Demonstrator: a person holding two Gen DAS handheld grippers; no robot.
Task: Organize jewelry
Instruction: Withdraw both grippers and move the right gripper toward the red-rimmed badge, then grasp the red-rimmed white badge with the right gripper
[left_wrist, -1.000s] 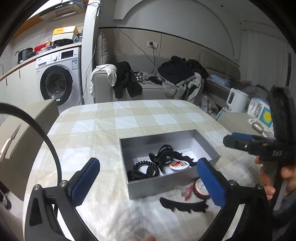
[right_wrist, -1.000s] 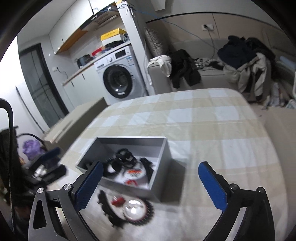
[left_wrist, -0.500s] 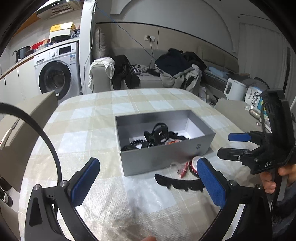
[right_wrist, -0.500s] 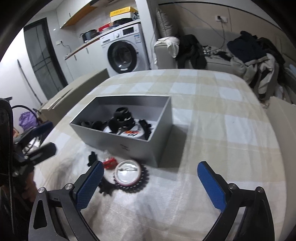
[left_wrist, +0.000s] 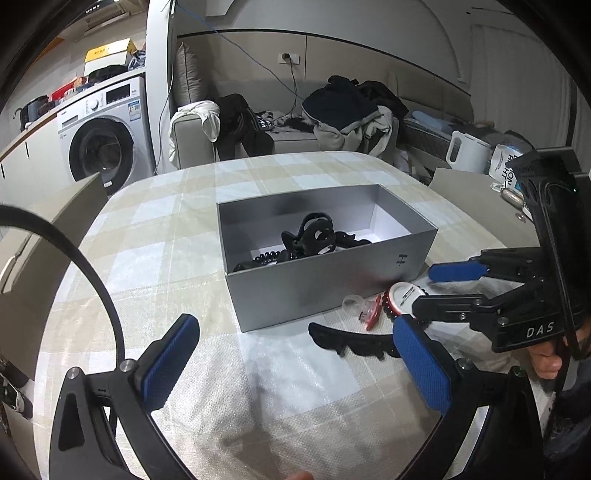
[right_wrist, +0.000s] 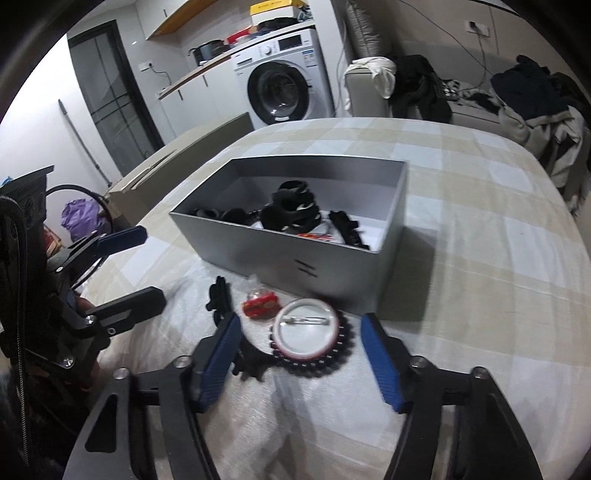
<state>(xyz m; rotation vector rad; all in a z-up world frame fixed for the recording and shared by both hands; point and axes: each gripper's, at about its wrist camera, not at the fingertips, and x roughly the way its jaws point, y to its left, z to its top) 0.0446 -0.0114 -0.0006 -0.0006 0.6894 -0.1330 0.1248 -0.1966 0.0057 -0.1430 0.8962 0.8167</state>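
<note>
Covering the table (left_wrist: 155, 236) is a pale checked cloth in beige and white; behind it stand a white washing machine (left_wrist: 99, 144) under a counter, and a grey sofa (left_wrist: 288, 136) heaped with dark clothing. White kettle (left_wrist: 466, 152) on a side surface to the right.

Left gripper (left_wrist: 295, 365): low over the near part of the table, blue-padded fingers spread wide, nothing between them. It faces the box from the front.

Right gripper (right_wrist: 301, 363): close to the cloth, fingers parted about as wide as the round badge, holding nothing. The badge and bead bracelet lie between and just ahead of its fingertips. In the left wrist view it comes in from the right, one finger above the other, tips at the badge.

Silver-grey open box (right_wrist: 303, 266): rectangular, no lid, mid-table. It contains a black claw hair clip (right_wrist: 293, 206), black coiled hair ties (left_wrist: 267, 256) and a white item with red print, partly hidden.

Loose on the cloth, just in front of the box:
- round white pin badge (right_wrist: 306, 330), pin side up, resting inside a ring of dark red beads (right_wrist: 345, 349);
- small red and clear clip (right_wrist: 260, 304), beside the badge;
- long black toothed hair clip (left_wrist: 351, 341), lying flat, nearest the grippers.
</note>
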